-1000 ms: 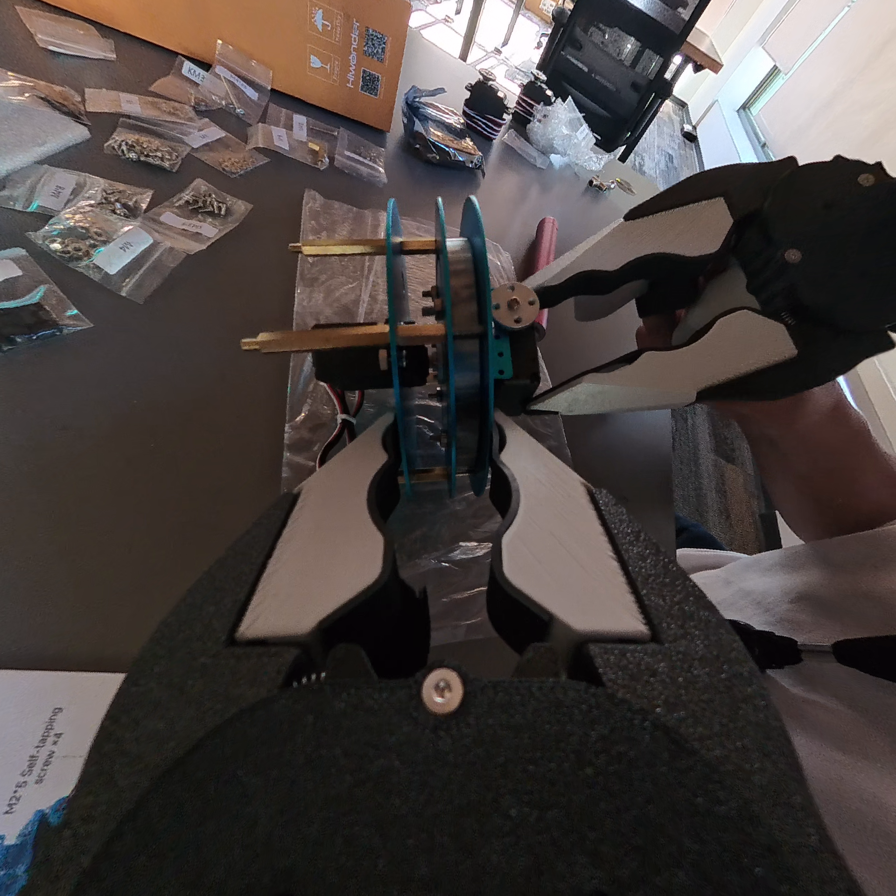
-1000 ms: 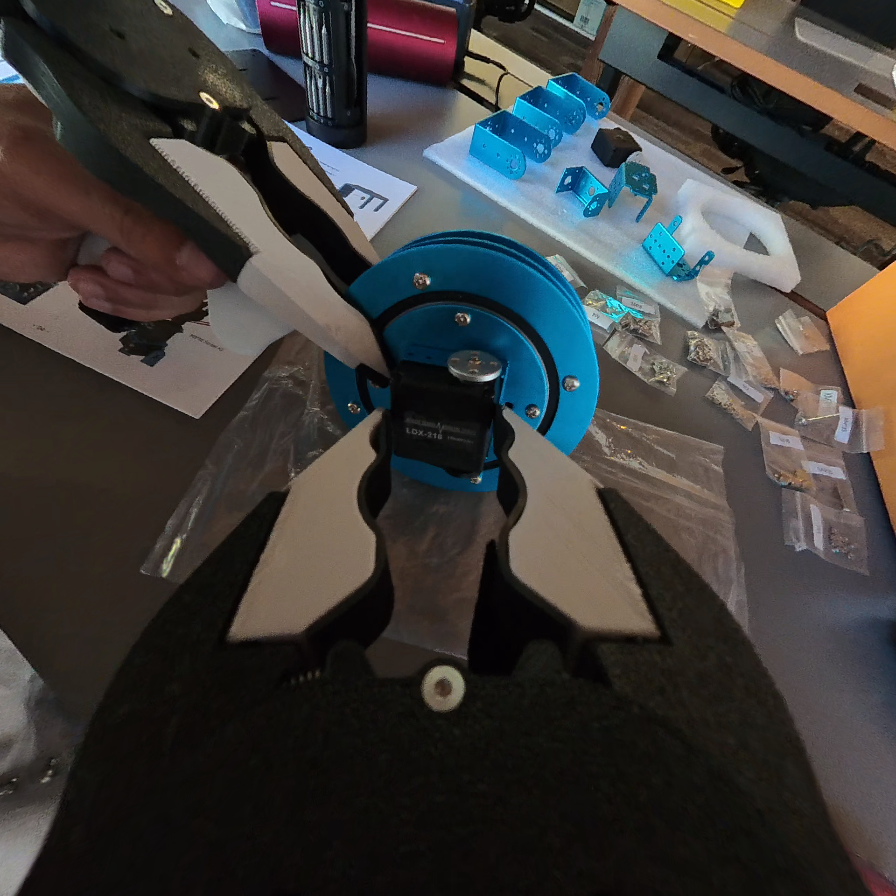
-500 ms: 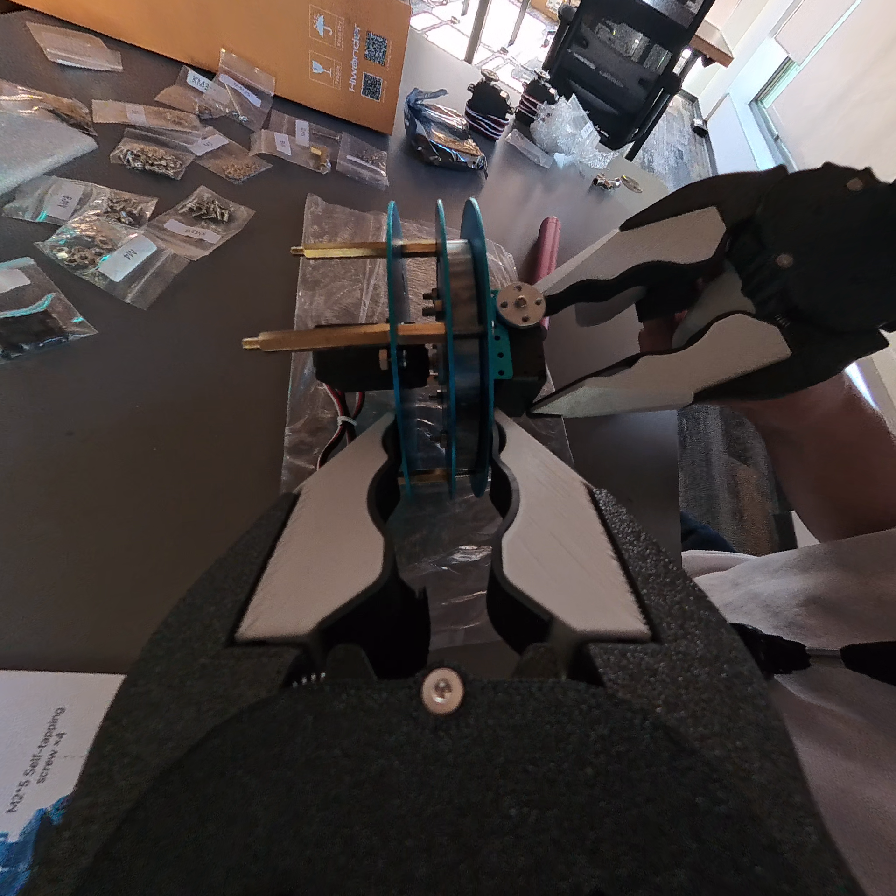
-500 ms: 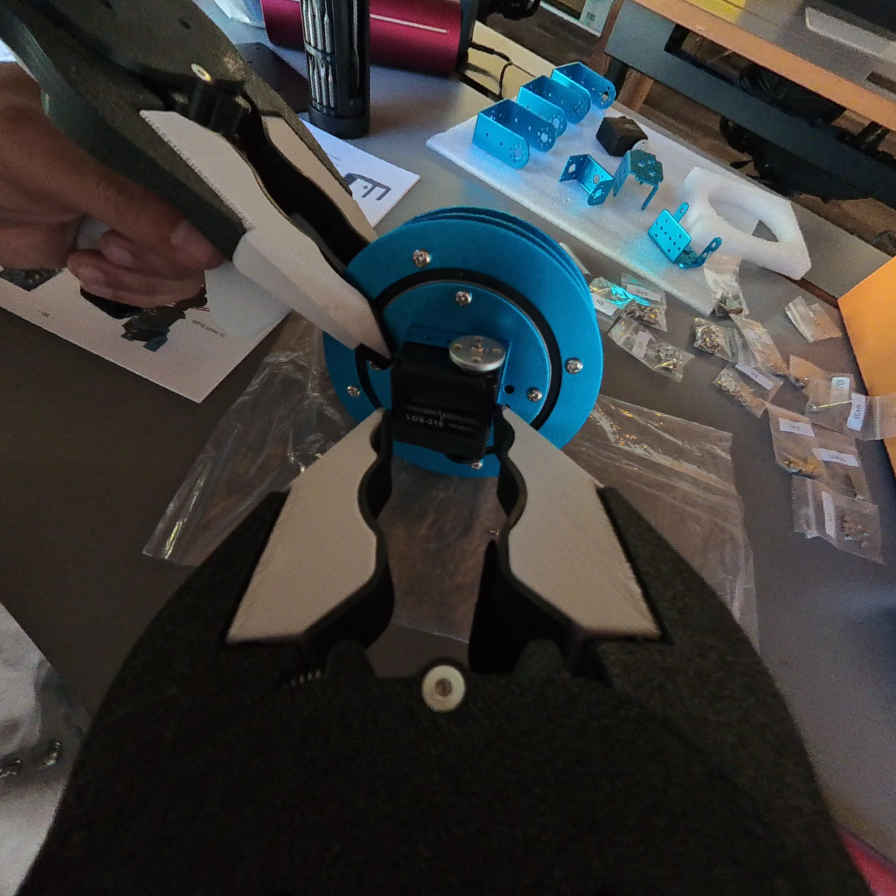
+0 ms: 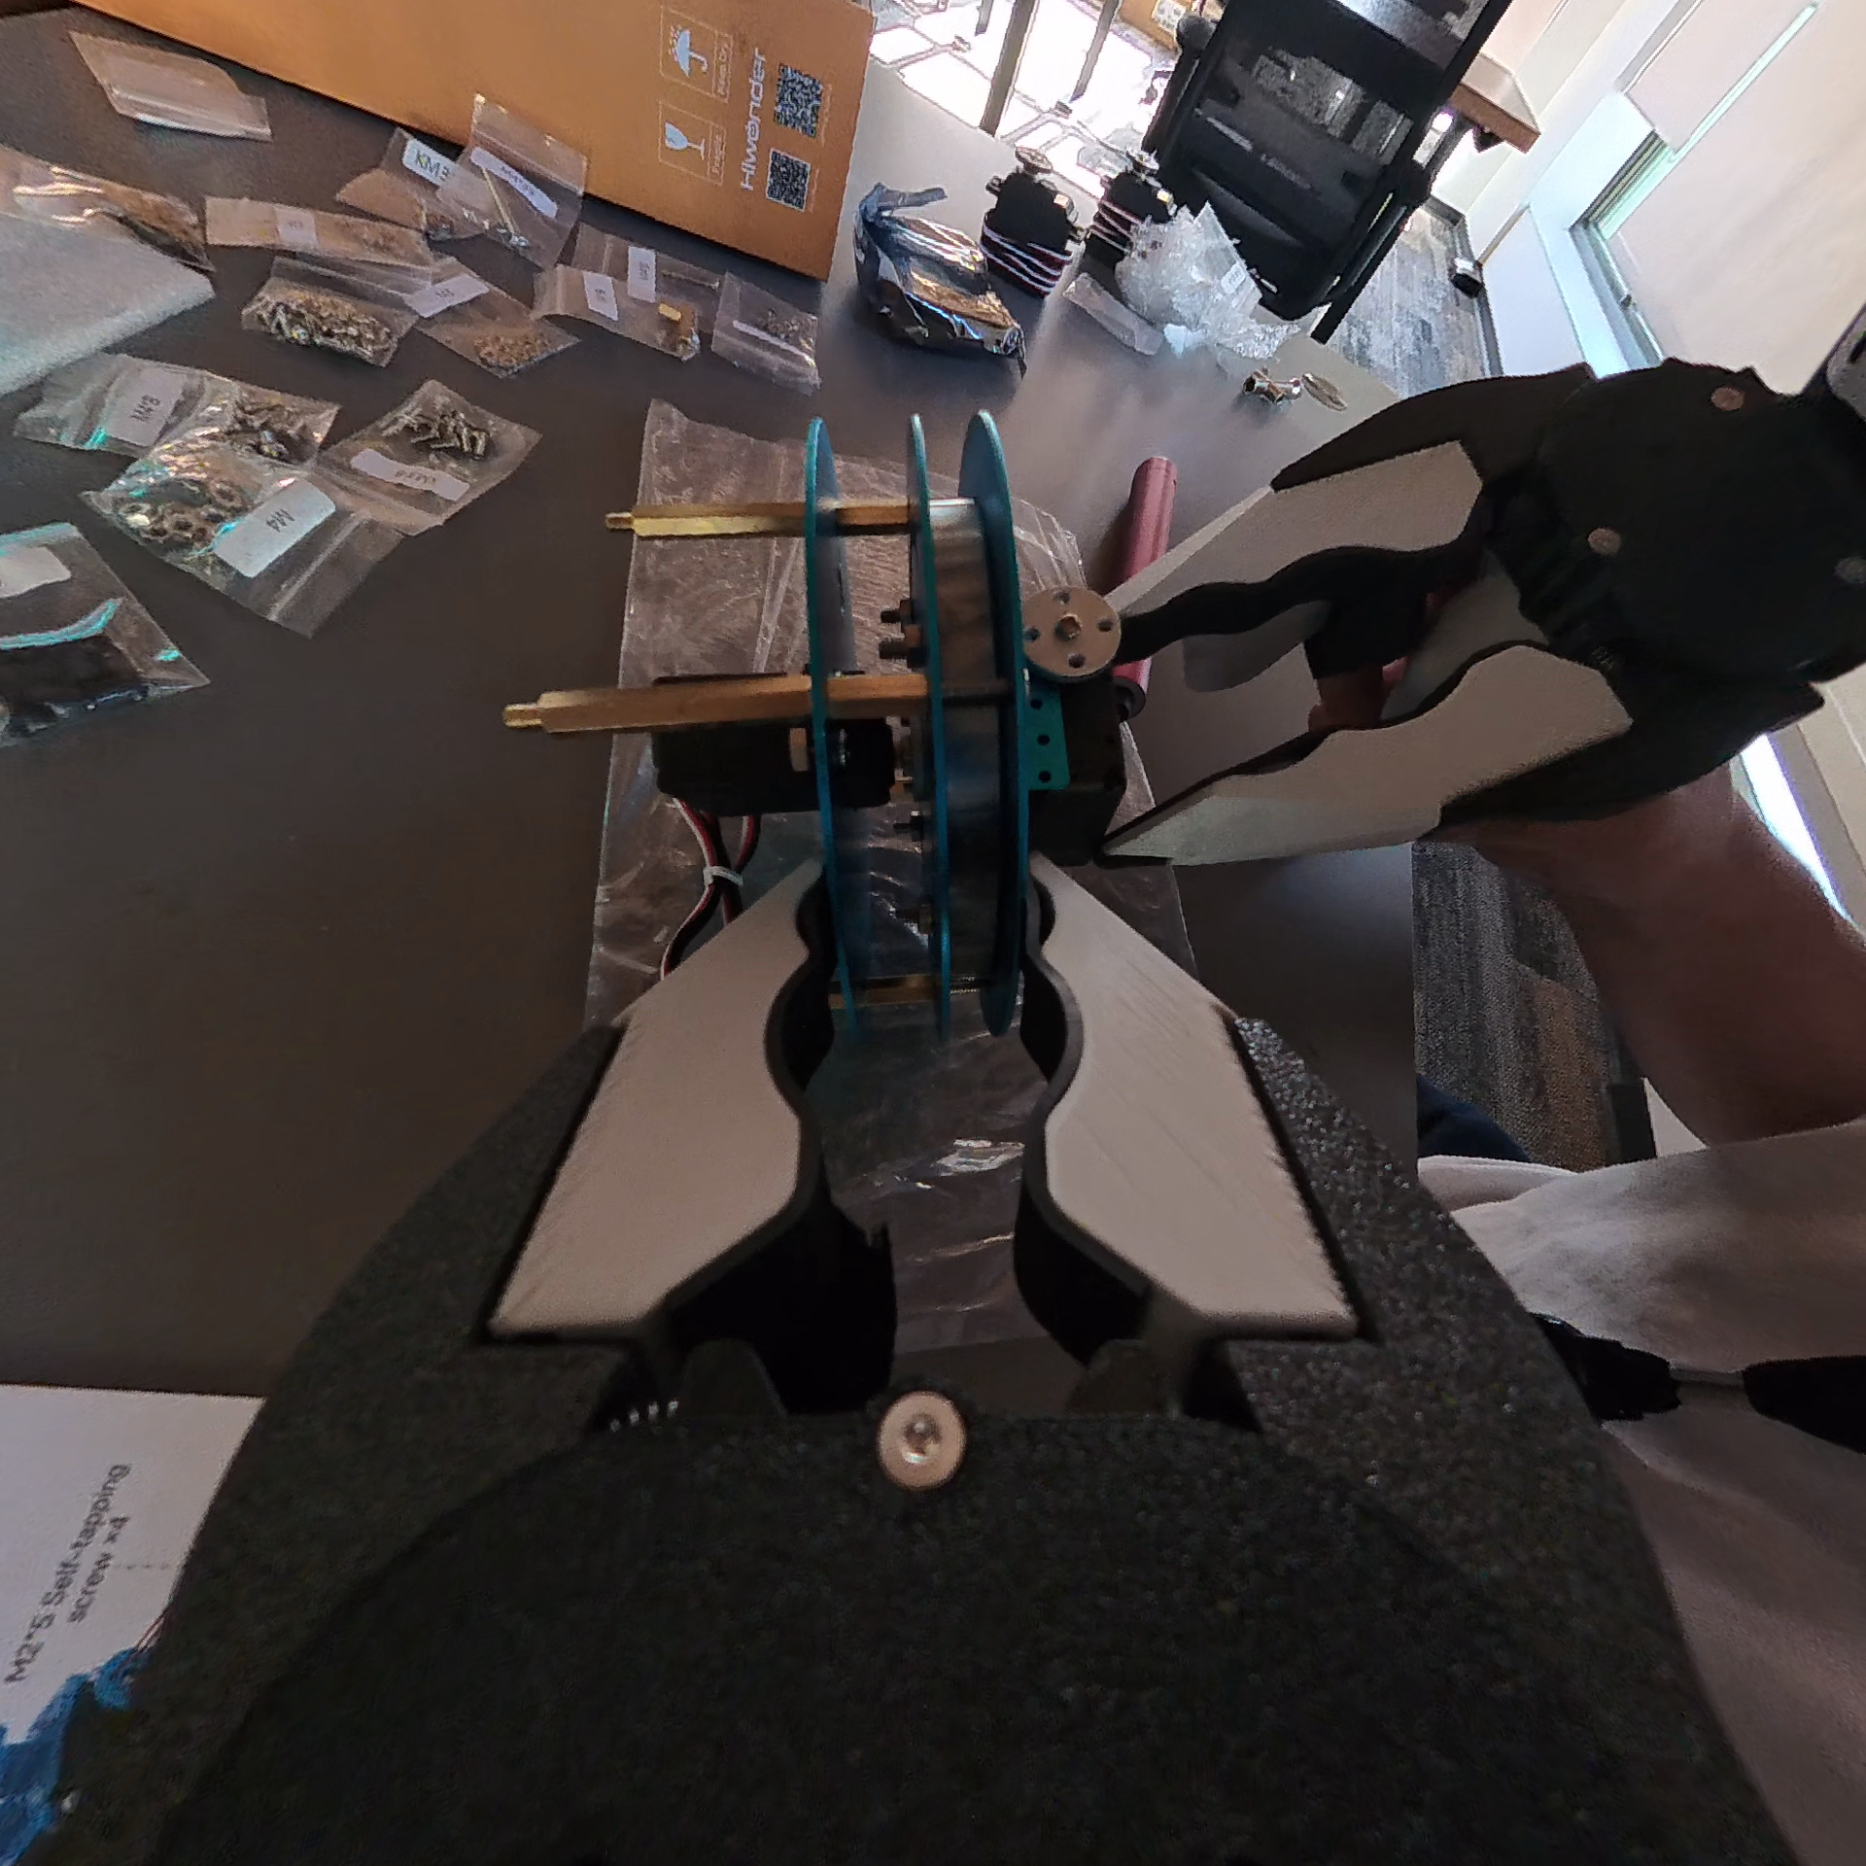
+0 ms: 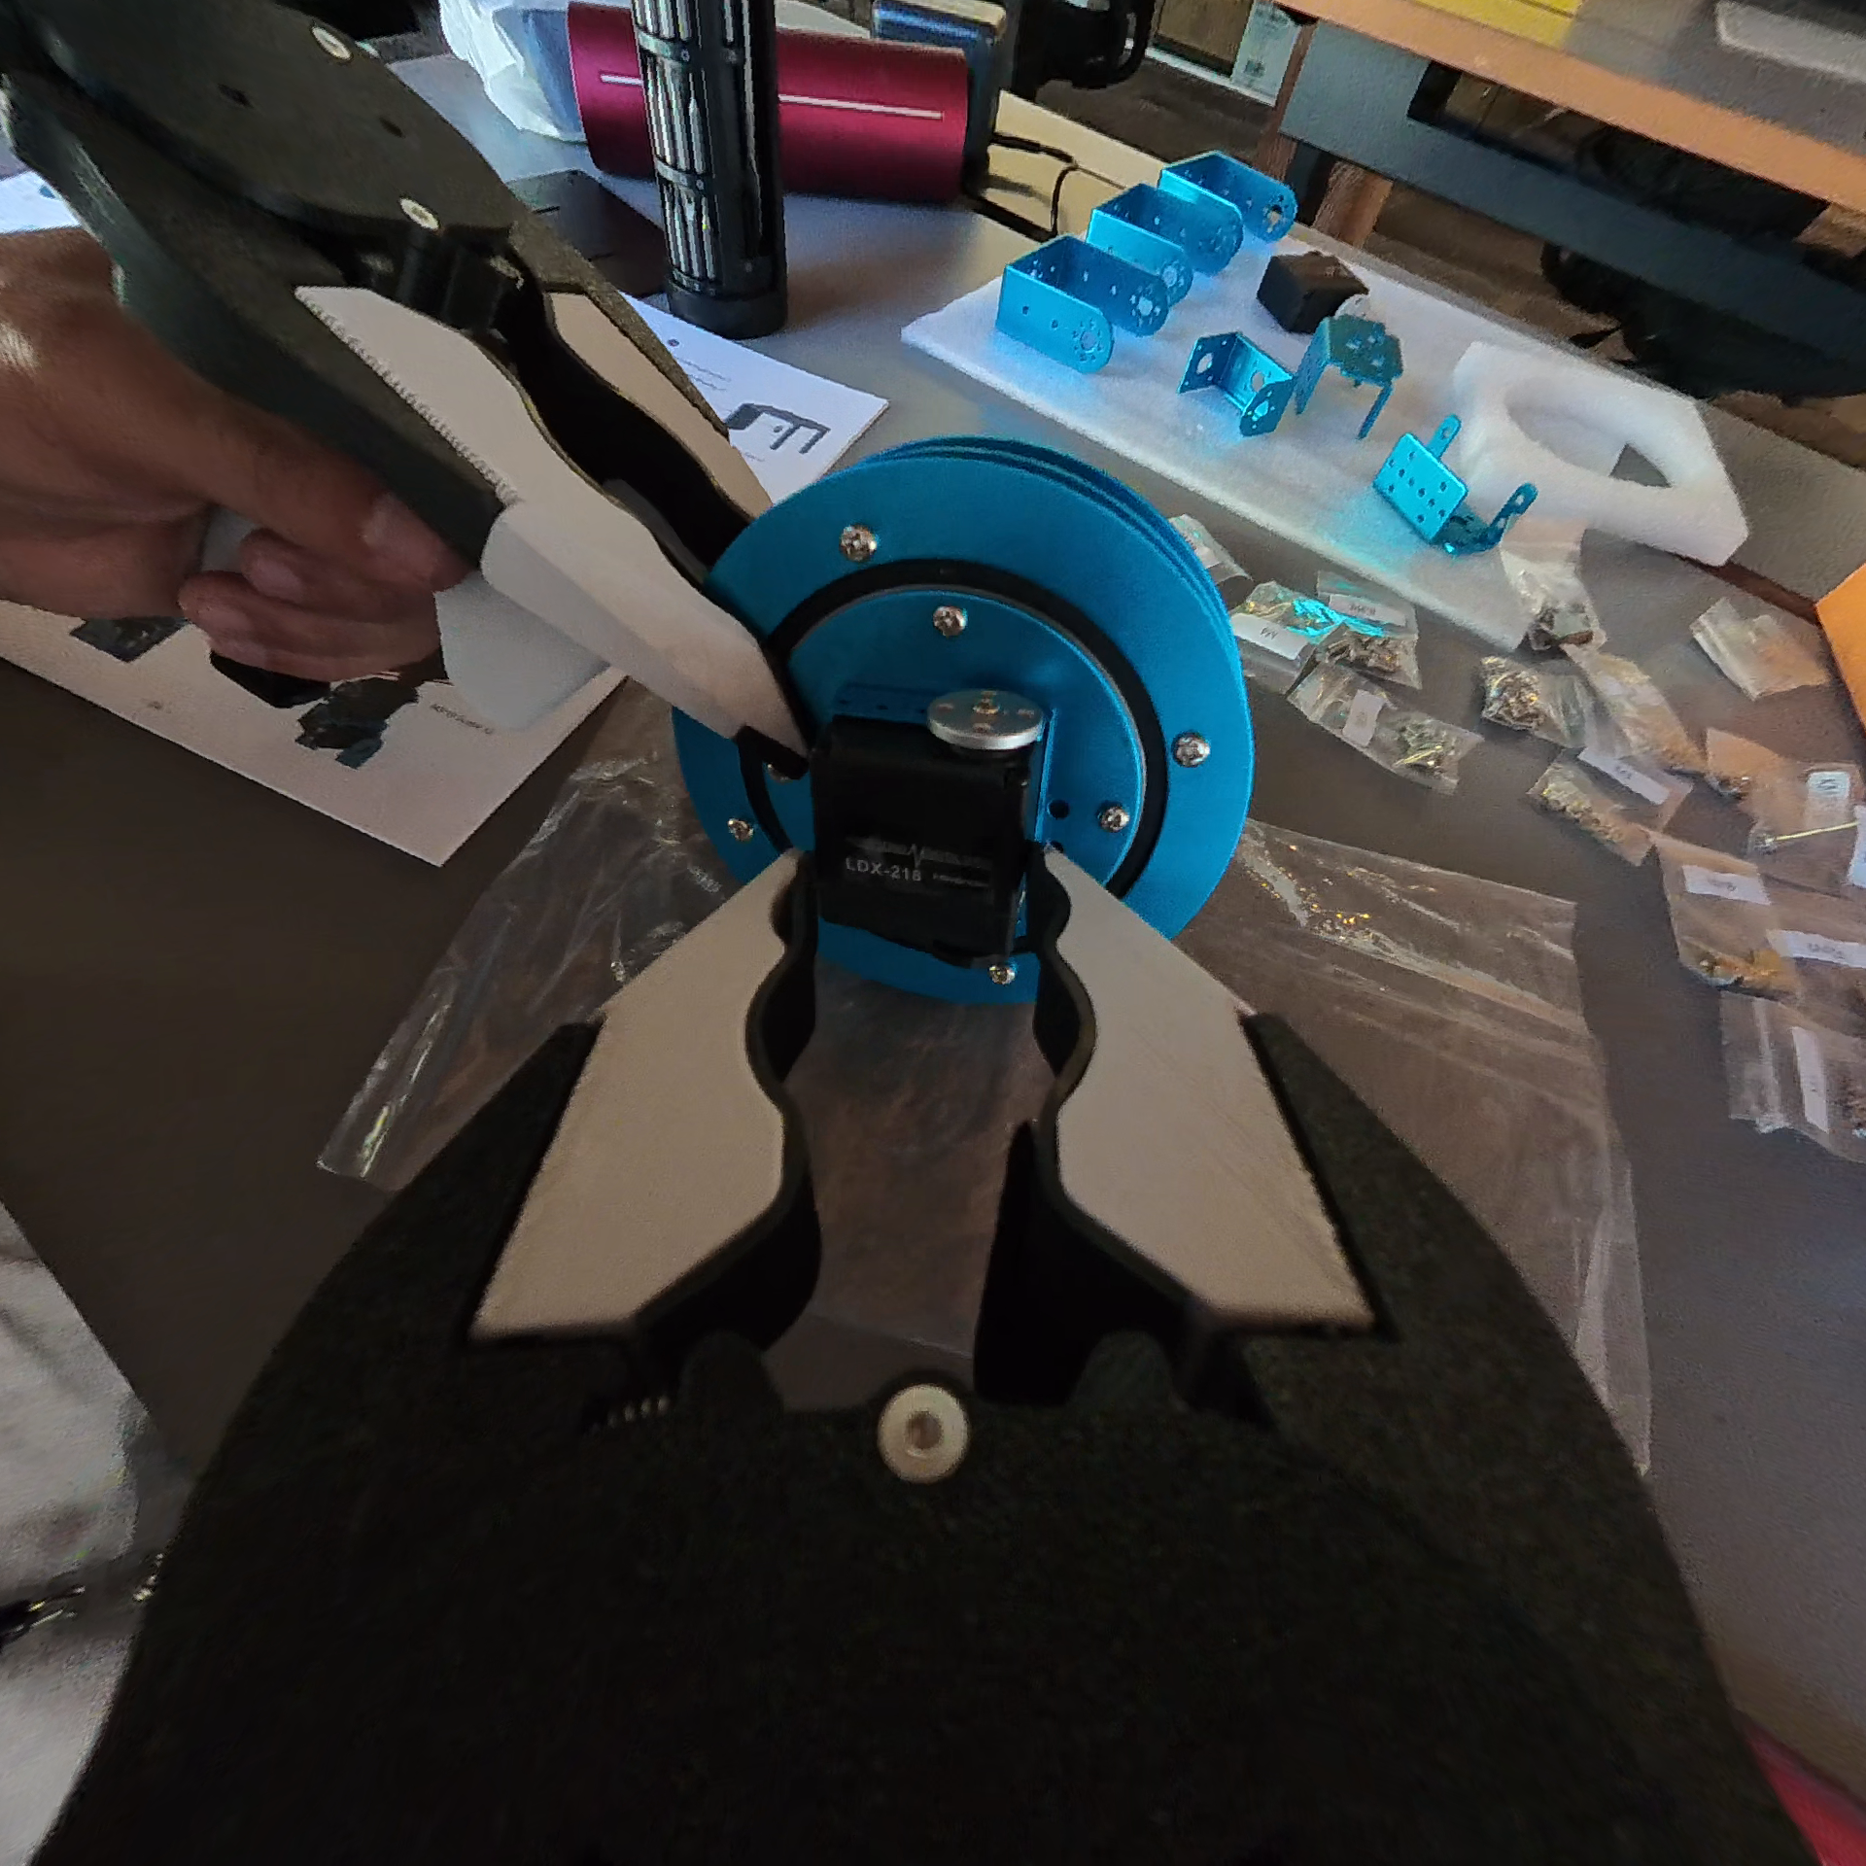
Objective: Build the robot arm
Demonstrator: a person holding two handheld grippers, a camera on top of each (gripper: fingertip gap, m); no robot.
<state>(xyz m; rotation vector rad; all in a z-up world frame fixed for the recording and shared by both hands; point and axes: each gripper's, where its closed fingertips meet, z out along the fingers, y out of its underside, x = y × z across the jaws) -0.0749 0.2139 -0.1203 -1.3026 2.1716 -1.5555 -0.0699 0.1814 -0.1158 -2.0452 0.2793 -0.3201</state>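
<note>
Fingers of left gripper (image 5: 924, 889) clamp across blue disc stack (image 5: 914, 707), one finger on each outer face, discs edge-on btwn them. Vs 0.5 s ago: same hold, assembly barely tilted, silver servo horn (image 5: 1072, 631) turned a bit more toward cam; right gripper (image 5: 1116, 727) a touch higher.

Going L to R in left wrist view: screw bags (image 5: 263, 505) on dark table (image 5: 252, 959), cardboard box (image 5: 565, 91) behind, brass standoffs (image 5: 697, 702) sticking out left of discs, clear plastic bag (image 5: 707, 565) under assembly, black servo (image 5: 1085, 778) on right face, then right gripper w/ fingers on either side of servo, upper tip at horn, lower tip at servo's bottom corner.

Right wrist view: right gripper (image 6: 919, 858) fingers closed onto black servo (image 6: 924, 838) sides, servo seated btwn tips, blue front disc (image 6: 1131, 606) face-on behind. Left gripper (image 6: 697, 616) comes in from upper left, tip on disc rim, a person's hand (image 6: 182, 515) on its handle.

Only right view shows blue brackets (image 6: 1111, 293) on white foam (image 6: 1262, 444), red cylinder (image 6: 858, 111), instruction sheets (image 6: 333, 747). Only left view shows standoffs, servo wires (image 5: 722, 889).
</note>
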